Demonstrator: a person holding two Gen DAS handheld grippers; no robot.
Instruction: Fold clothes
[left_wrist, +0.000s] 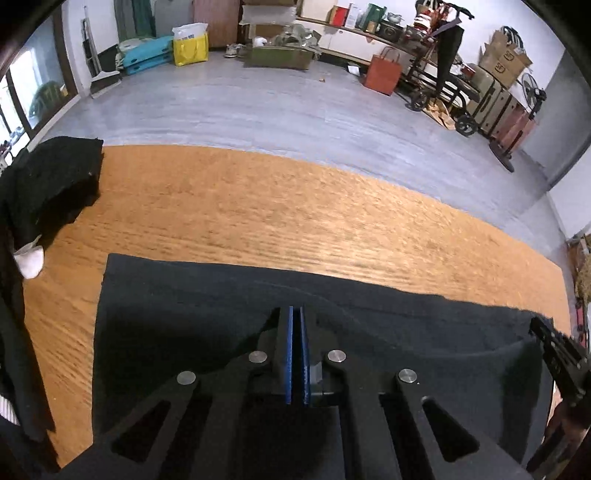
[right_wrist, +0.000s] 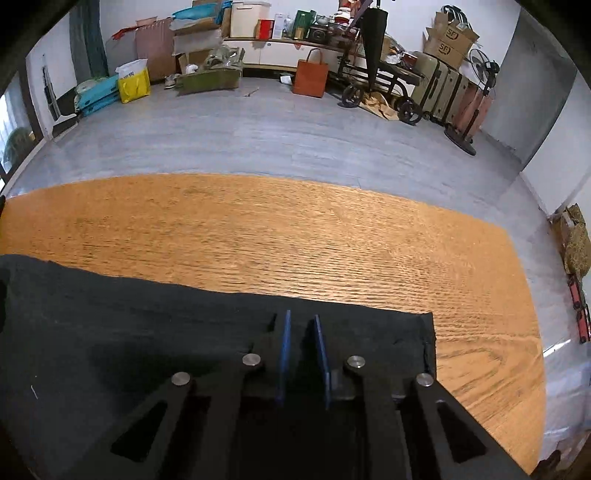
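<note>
Left wrist view: my left tongs have the blue pads pressed together, almost no gap between them; whether any cloth is pinched I cannot tell. They sit over a dark cloth lying flat on the wooden worktop, along its near edge. The cloth's far edge runs straight across, and its left corner is square. A pile of black clothes sits at the worktop's left edge, well apart from the flat cloth, with a white bit poking out below it. Part of my right tongs shows at the right side, over the cloth's right end. Grey floor beyond the far edge, with a yellow bag and a red paper bag.

Right wrist view: my right tongs stand apart, a clear gap between the blue pads, nothing held between them. They are above the dark cloth near its right corner. The cloth's right edge ends short of the worktop's right edge, bare wood beside it. Same floor and clutter behind.
</note>
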